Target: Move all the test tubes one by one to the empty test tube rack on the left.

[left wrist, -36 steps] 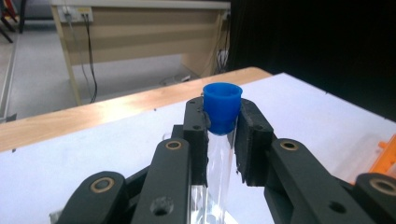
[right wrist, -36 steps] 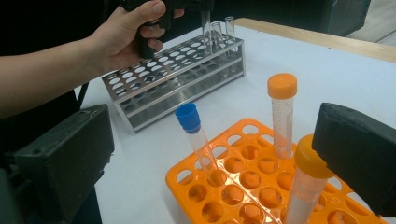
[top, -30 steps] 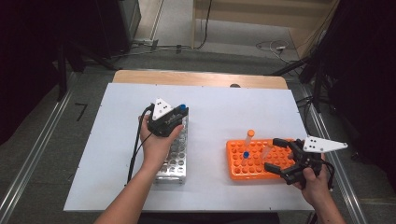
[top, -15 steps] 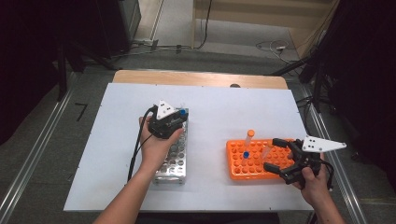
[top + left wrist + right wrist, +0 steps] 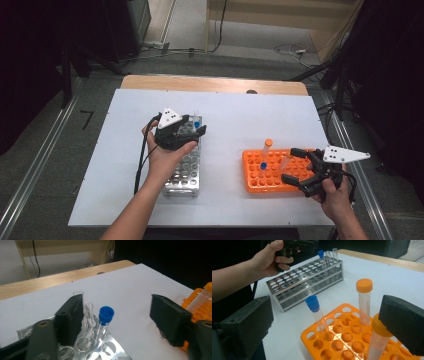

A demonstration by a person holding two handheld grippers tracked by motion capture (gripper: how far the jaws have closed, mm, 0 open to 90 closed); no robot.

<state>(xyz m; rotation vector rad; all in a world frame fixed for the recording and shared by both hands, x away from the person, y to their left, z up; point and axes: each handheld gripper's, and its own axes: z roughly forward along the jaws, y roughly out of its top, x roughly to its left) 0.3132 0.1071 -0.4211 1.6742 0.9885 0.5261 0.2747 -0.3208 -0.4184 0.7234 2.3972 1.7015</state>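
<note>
My left gripper [image 5: 192, 127] hovers open over the far end of a metal tube rack [image 5: 181, 170]. A blue-capped tube [image 5: 106, 315] stands in that rack in the gap between its jaws, touching neither, and my left gripper [image 5: 120, 320] stays wide. Two uncapped clear tubes [image 5: 85, 302] stand just behind it. My right gripper [image 5: 290, 165] is open at the right end of an orange rack [image 5: 252, 182]. In the right gripper view, a blue-capped tube [image 5: 314, 307] and an orange-capped tube [image 5: 364, 297] stand in the orange rack [image 5: 337, 345]; a second orange-capped tube [image 5: 379, 337] is beside the right jaw.
Both racks rest on a white table top [image 5: 235, 115] with a wooden strip [image 5: 210, 84] along its far edge. A cable [image 5: 140, 165] trails from the left gripper down the table. Metal rails run along the floor on both sides.
The blue-capped tube by the left gripper sits lower than before, down in the metal rack. The left hand has shifted slightly toward the person. The right gripper has not moved.
</note>
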